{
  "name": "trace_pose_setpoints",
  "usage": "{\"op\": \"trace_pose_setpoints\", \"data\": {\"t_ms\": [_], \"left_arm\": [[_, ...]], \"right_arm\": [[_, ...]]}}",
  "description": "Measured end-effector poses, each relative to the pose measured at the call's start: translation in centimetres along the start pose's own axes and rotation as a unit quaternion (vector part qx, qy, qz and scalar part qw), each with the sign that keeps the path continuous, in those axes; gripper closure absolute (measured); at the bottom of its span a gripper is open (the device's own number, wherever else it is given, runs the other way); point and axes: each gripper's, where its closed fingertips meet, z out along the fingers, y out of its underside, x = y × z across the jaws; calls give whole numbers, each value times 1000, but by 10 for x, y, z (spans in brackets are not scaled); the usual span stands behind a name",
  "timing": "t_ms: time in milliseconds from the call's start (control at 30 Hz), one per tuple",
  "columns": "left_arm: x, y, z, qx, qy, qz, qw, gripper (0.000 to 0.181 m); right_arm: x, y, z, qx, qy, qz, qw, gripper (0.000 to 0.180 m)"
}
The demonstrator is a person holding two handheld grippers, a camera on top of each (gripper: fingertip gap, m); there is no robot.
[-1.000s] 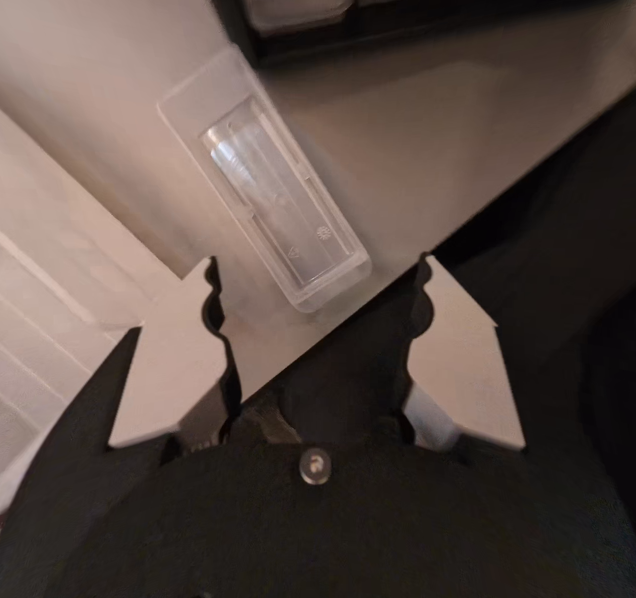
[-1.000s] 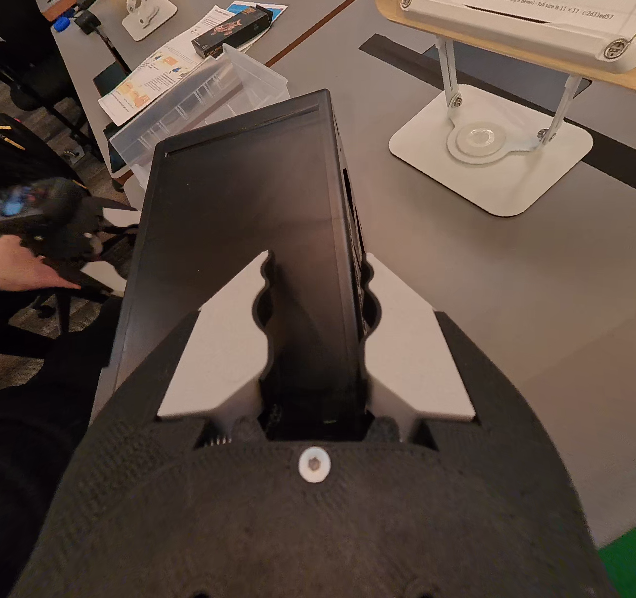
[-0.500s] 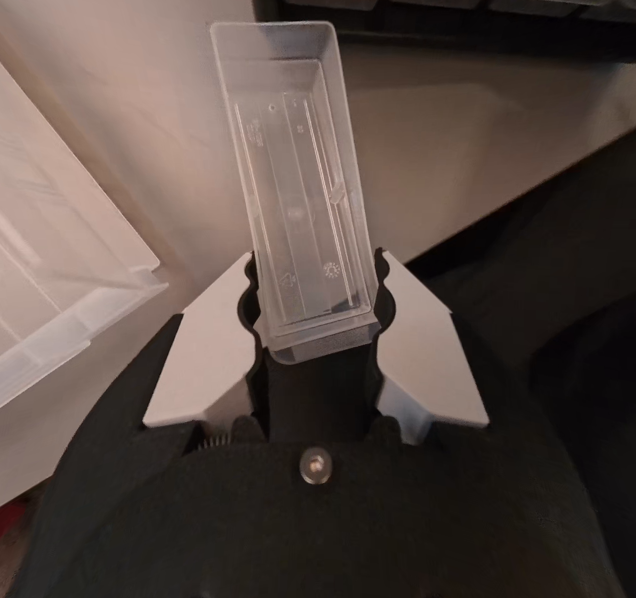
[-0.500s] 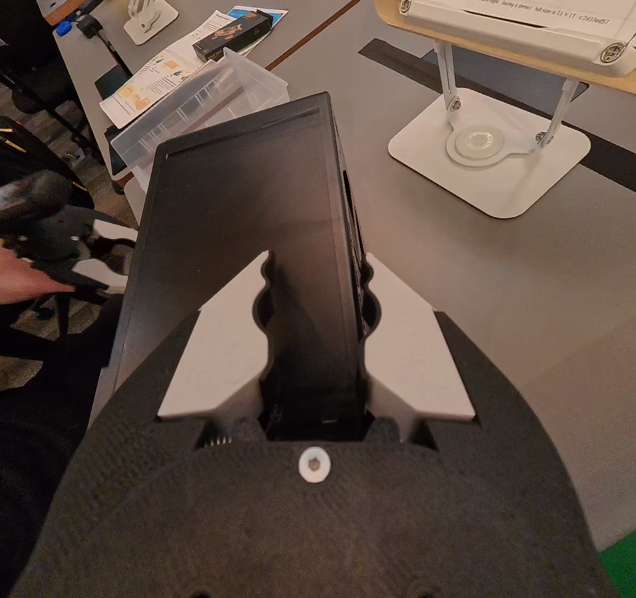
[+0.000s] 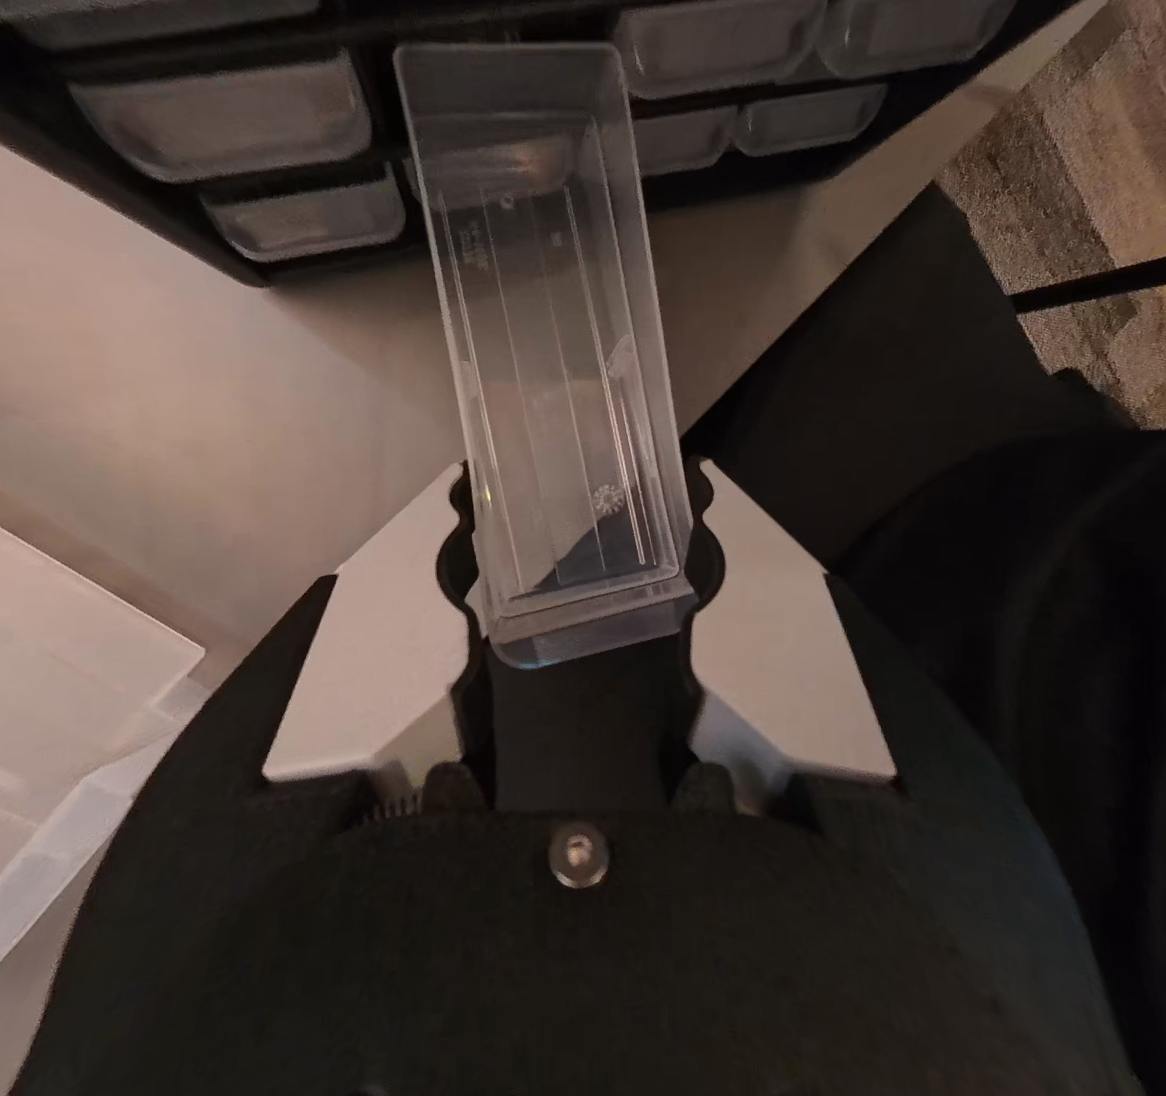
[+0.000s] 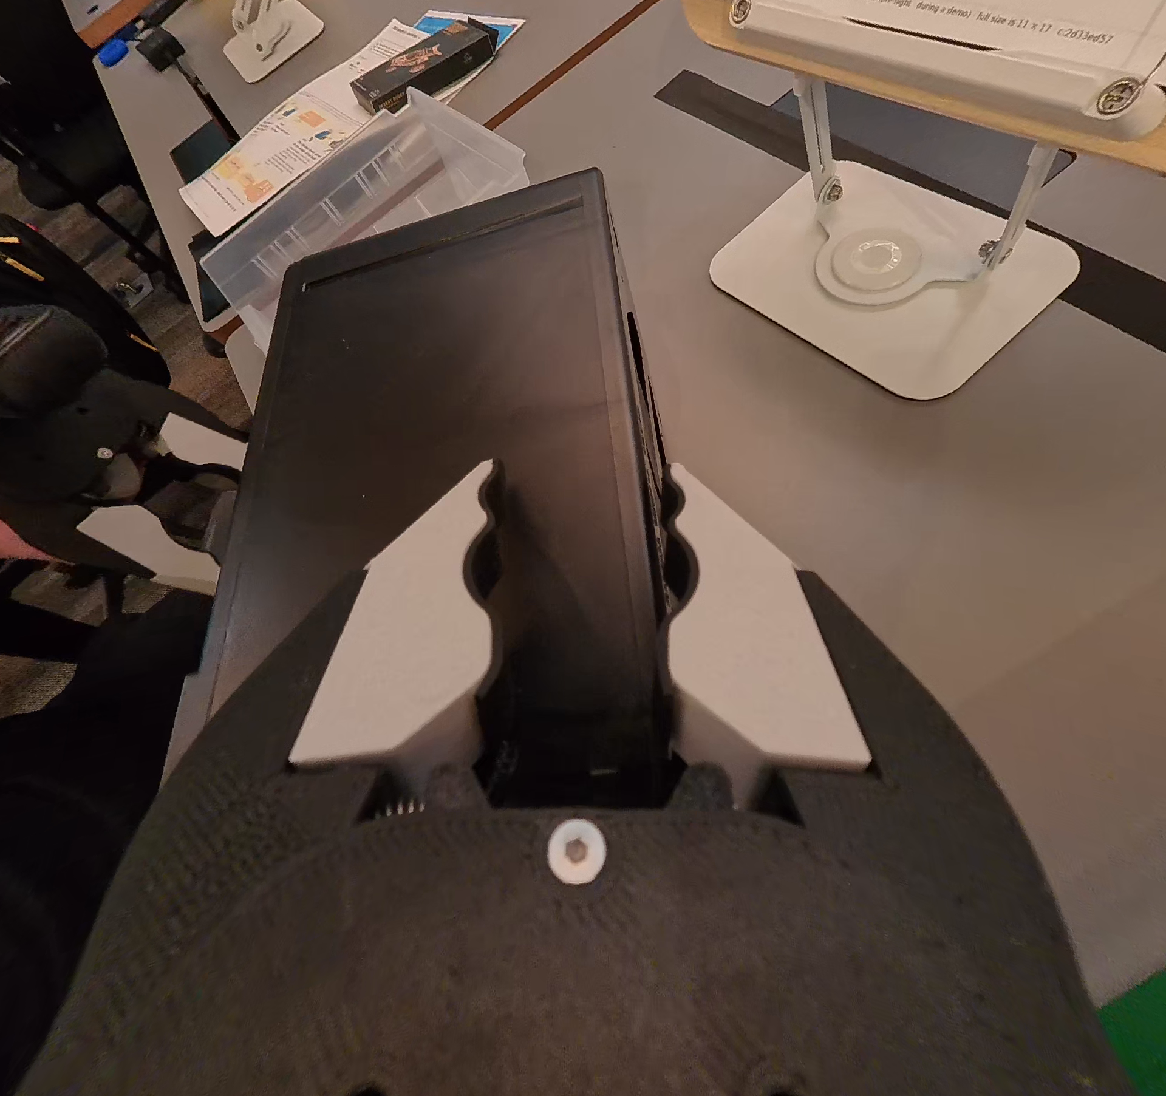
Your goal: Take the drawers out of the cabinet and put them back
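Note:
In the left wrist view my left gripper (image 5: pixel 577 498) is shut on the near end of a clear plastic drawer (image 5: pixel 542 321). The drawer is empty and points lengthwise at the front of the black cabinet (image 5: pixel 378 44), its far end close to a dark slot between other clear drawers (image 5: pixel 227 119). In the right wrist view my right gripper (image 6: pixel 583 485) is shut on the right edge of the black cabinet (image 6: pixel 429 409), gripping its top and side wall from above. The left gripper (image 6: pixel 94 454) shows dimly at the far left.
A clear compartment tray (image 6: pixel 378 182) lies behind the cabinet, and shows at the lower left of the left wrist view (image 5: pixel 69 674). A white stand (image 6: pixel 896 283) with a board sits at the right on the grey table (image 6: pixel 852 561). Papers and a black box (image 6: pixel 423 62) lie farther back.
My left gripper closed on the clear drawer lying at the table edge, lifted it and carried it up to the cabinet front. The right gripper stayed clamped on the cabinet.

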Motion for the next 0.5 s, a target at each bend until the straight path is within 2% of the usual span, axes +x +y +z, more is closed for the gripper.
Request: {"op": "trace_pose_setpoints", "data": {"t_ms": [233, 400, 500], "left_arm": [[-10, -9, -5, 17, -7, -38, 999, 119], [-10, -18, -1, 61, 7, -66, 996, 120], [-10, -24, 10, 91, -14, -68, 993, 119]], "right_arm": [[0, 0, 0, 1, -1, -1, 1000, 132], [0, 0, 0, 3, -2, -2, 1000, 132], [0, 0, 0, 3, -2, -2, 1000, 132]]}}
